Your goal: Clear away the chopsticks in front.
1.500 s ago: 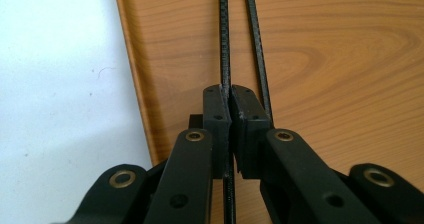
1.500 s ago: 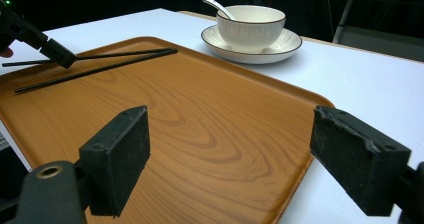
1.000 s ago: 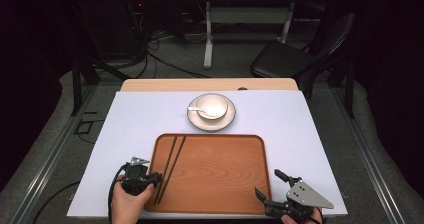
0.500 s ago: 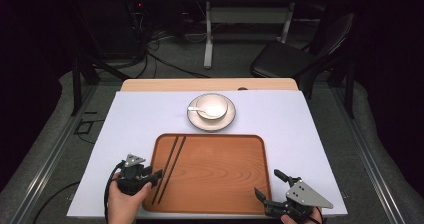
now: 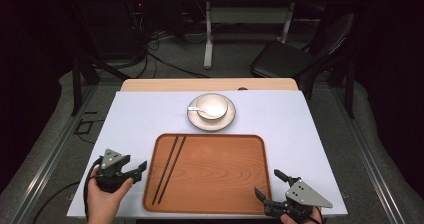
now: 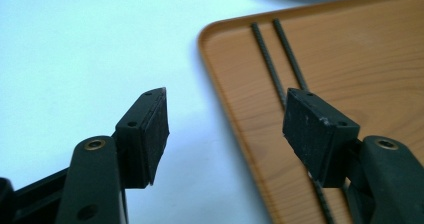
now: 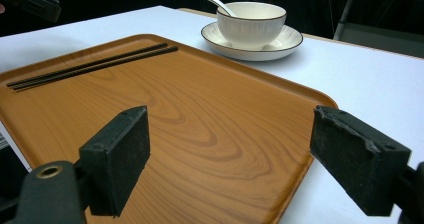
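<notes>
High view: your left gripper (image 5: 134,170) sits just off the tray (image 5: 220,184)'s left edge, jaws having just been opening, nothing between them. Chopsticks (image 5: 170,168) lie along the tray's left side.
Left gripper view: jaws wide, straddling the tray rim.
Right gripper view: your right gripper (image 7: 240,154) gapes wide, empty, over the tray's near corner.
</notes>
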